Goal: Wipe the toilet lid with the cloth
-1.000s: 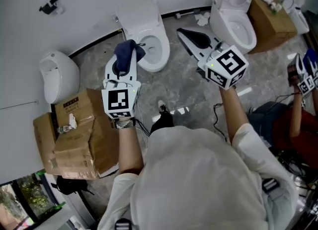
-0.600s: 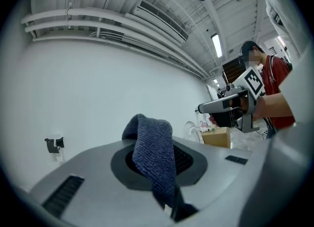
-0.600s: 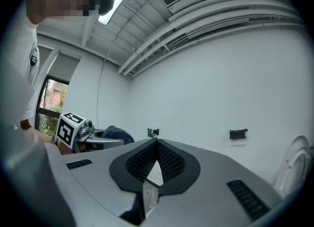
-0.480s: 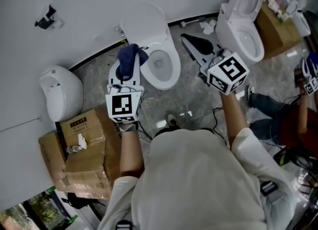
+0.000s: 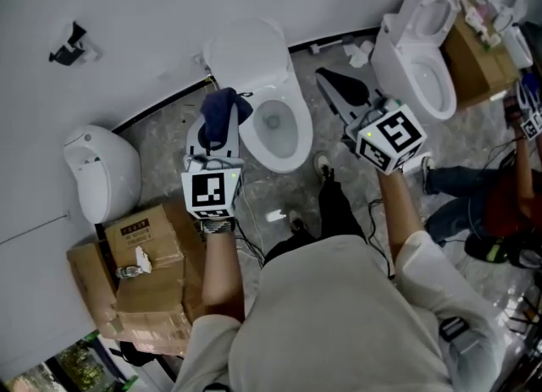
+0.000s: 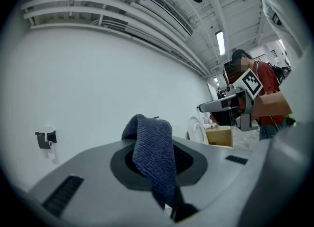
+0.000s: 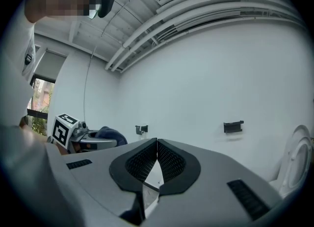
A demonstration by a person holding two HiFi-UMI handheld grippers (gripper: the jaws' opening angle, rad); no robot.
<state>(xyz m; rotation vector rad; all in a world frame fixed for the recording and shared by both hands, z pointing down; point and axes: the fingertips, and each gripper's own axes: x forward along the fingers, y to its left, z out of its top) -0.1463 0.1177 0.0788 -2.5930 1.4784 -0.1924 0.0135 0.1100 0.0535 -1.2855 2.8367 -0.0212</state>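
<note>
Cloth (image 5: pixel 223 104) lengthwise along left gripper (image 5: pixel 217 124)

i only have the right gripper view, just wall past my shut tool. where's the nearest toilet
observer: In the head view the nearest toilet shows between your right tool and the left tool. It is on the floor by the wall, with its lid raised.
operator: is that blue thing on the left tool actually gripped
observer: Yes. The left gripper view shows the dark blue cloth pinched between that tool's jaws and draped over them.
</note>
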